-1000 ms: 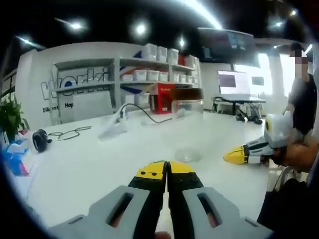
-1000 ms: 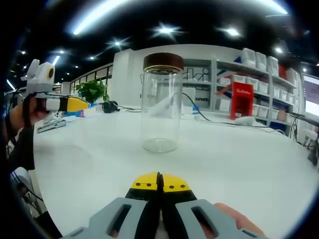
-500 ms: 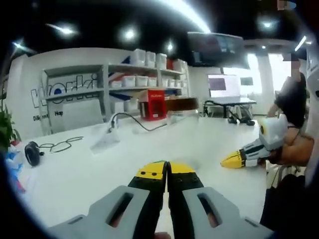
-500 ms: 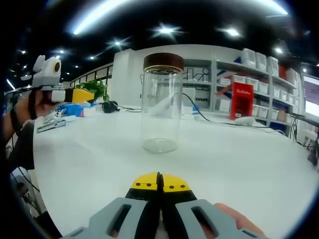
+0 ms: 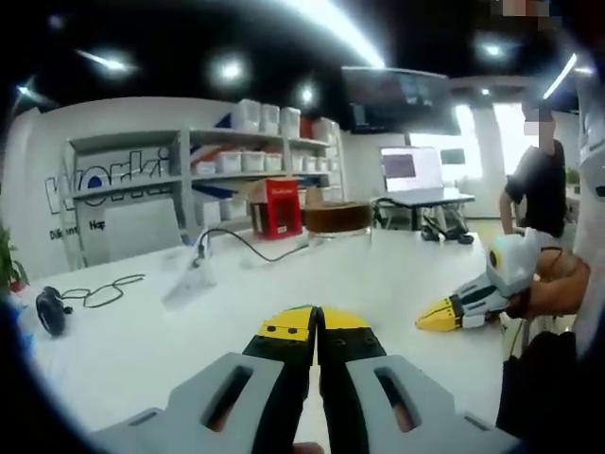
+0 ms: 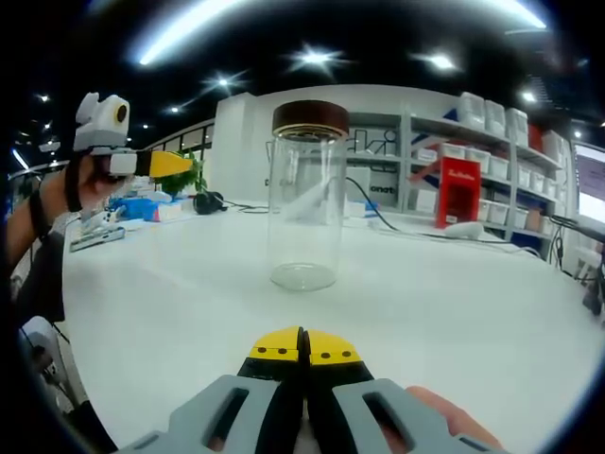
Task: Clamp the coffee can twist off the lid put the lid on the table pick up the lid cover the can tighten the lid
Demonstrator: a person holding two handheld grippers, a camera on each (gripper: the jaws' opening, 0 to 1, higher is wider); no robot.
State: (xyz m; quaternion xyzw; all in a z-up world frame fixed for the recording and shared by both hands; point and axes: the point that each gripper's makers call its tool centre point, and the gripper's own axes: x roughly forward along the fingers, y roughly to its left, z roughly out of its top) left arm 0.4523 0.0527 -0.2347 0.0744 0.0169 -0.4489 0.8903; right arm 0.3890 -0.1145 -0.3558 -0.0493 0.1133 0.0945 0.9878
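Nothing is getting done yet: the lidded coffee can (image 6: 306,194) is standing untouched, while I am holding my left gripper (image 5: 318,323) and right gripper (image 6: 304,346) clenched empty.

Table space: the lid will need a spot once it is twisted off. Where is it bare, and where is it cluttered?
Bare: the white table between the right tool and the can, and the stretch to the can's right. Crowded: the far edge behind it, with a cable, headphones, blue items and a plant.

Bright ceiling lights glare; left gripper view seems motion-blurred.
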